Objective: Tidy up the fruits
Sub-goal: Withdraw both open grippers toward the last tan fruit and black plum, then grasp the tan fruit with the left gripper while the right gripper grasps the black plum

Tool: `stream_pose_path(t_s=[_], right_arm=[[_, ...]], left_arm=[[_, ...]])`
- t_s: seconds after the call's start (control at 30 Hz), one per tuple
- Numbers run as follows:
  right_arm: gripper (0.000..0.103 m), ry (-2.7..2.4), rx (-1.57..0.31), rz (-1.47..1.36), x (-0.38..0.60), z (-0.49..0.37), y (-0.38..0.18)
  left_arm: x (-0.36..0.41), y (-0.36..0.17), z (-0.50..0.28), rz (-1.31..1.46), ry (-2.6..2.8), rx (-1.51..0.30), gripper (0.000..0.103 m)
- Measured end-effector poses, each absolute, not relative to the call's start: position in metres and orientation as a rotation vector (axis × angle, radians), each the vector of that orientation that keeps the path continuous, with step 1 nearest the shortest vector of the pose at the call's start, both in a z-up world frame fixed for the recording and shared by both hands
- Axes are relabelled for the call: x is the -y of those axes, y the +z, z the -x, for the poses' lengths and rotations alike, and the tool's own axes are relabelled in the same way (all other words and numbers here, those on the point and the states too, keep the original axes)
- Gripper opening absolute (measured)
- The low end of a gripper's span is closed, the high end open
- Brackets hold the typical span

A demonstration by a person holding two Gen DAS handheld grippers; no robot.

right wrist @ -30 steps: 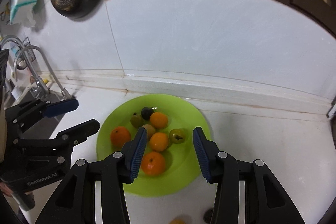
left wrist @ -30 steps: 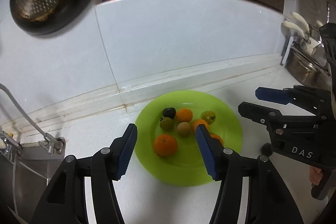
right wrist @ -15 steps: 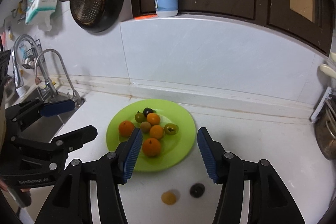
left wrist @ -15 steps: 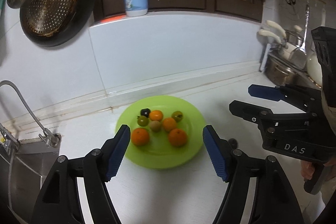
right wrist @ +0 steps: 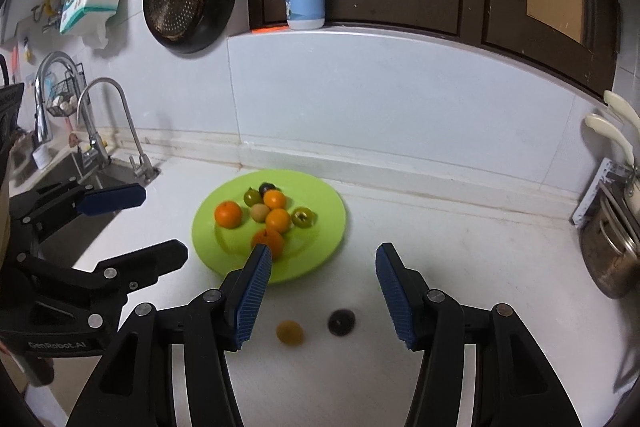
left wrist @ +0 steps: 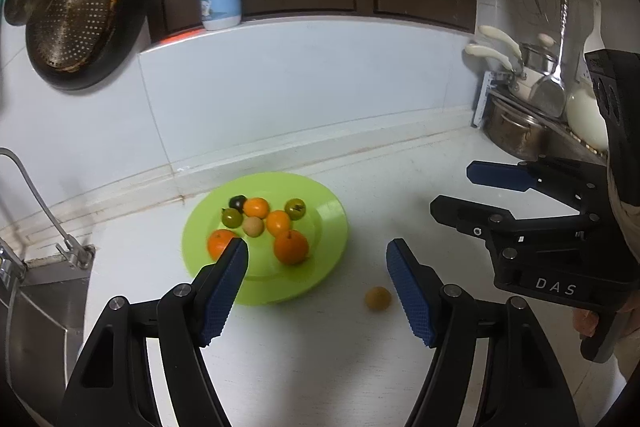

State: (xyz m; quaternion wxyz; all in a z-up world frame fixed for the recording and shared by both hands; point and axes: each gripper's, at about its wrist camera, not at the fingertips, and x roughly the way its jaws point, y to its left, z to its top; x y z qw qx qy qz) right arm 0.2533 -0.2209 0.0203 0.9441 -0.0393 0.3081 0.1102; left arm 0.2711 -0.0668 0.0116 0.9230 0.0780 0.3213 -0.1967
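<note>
Both grippers hang above the white countertop [right wrist: 460, 235], jaws wide apart and holding nothing. The left gripper [left wrist: 316, 287] faces the lime-green plate [left wrist: 328, 223], which carries seven fruits in a cluster: oranges, green ones, a tan one, a dark one. The right gripper [right wrist: 320, 291] sits nearer the counter's front, and between its fingers lie two loose fruits off the plate: a small yellow-orange fruit [right wrist: 290, 332] and, just beside it, a dark fruit [right wrist: 341, 322].

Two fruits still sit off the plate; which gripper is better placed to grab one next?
Right, probably. The right gripper is open, with the yellow fruit and dark fruit lying between its fingers; the left gripper is offset toward the green plate.
</note>
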Motion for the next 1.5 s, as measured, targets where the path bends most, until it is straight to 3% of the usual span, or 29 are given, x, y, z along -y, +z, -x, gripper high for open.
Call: stream_pose_path(t_s=[0.93,1.27,1.43,1.5], right_arm=[[0.055,0.25,-0.821,0.109,0.26,-0.274,-0.066],[0.055,0.329,-0.872,0.117,0.253,-0.295,-0.087],[0.055,0.353,-0.899,0.127,0.246,-0.306,-0.096],[0.053,0.361,-0.904,0.127,0.245,-0.309,-0.098]], left_arm=[[0.127,-0.09,-0.3,-0.241,-0.469,-0.85,0.069],[0.134,-0.105,-0.304,-0.263,-0.481,-0.881,0.06],[0.134,-0.106,-0.305,-0.276,-0.485,-0.881,0.049],[0.133,-0.107,-0.308,-0.269,-0.495,-0.89,0.04]])
